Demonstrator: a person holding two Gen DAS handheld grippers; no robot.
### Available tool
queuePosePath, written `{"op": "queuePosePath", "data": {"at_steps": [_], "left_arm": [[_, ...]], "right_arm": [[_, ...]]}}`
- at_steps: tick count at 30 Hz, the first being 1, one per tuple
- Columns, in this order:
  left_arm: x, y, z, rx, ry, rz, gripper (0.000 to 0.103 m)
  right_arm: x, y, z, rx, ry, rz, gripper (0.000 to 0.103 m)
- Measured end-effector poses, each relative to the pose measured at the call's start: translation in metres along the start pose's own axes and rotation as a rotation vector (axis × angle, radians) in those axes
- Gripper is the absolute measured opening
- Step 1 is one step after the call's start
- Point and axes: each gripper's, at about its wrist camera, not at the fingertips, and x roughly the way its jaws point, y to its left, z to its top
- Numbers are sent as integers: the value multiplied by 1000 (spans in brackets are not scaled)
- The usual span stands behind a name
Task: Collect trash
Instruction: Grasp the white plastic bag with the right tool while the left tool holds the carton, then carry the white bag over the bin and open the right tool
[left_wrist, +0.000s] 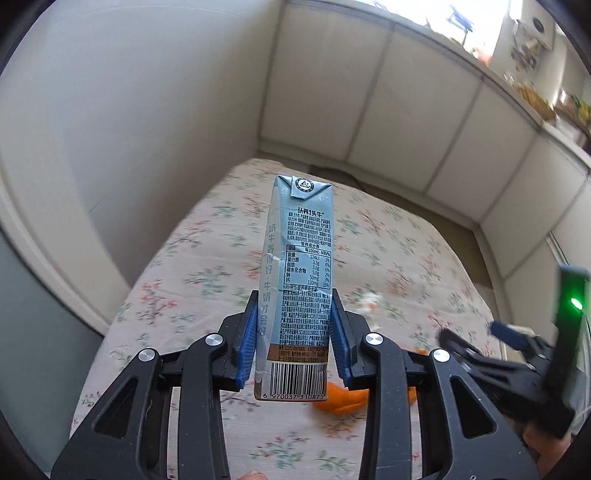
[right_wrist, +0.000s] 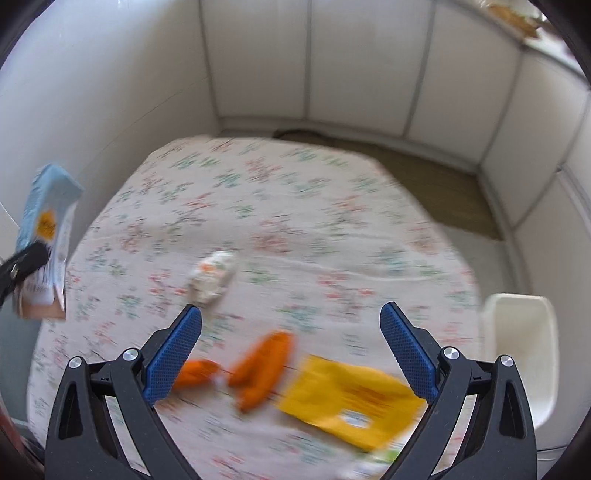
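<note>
pale blue milk carton (left_wrist: 299, 280) stood clamped upright in left gripper (left_wrist: 294, 332), centre frame. right gripper (right_wrist: 291, 354) gaped empty over orange peels (right_wrist: 258, 365), yellow packet (right_wrist: 351, 398); best descend squarely, pinch one piece.

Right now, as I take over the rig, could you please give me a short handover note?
Left gripper: jaws shut on the pale blue milk carton, held upright above the floral bedsheet.
Right gripper: jaws open, empty, above the sheet.
On the sheet: orange peel pieces, yellow paper packet, crumpled white wrapper. White bin at the right edge.
Done: carton picked up. Left: bin it, then collect the rest.
</note>
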Motion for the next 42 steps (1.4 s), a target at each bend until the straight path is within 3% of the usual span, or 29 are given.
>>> {"op": "queuePosePath", "data": {"at_steps": [3, 11, 16, 18, 20, 23, 30, 42], "left_arm": [[1, 16, -8, -35, -9, 15, 33], [1, 33, 1, -101, -15, -16, 33], [1, 42, 5, -147, -1, -38, 34], [2, 45, 6, -166, 7, -49, 34], [4, 45, 9, -167, 12, -48, 34], [5, 45, 8, -159, 19, -49, 33], [13, 45, 13, -156, 30, -38, 33], [-8, 34, 3, -160, -58, -6, 34]], "right_arm": [[34, 18, 12, 32, 87, 38, 94], [82, 42, 27, 108, 184, 52, 93], [105, 45, 29, 134, 238, 53, 73], [111, 48, 27, 129, 254, 51, 58], [111, 53, 26, 108, 237, 36, 53], [111, 56, 27, 83, 230, 49, 36], [91, 53, 28, 88, 176, 85, 35], [-4, 50, 29, 56, -69, 120, 35]]}}
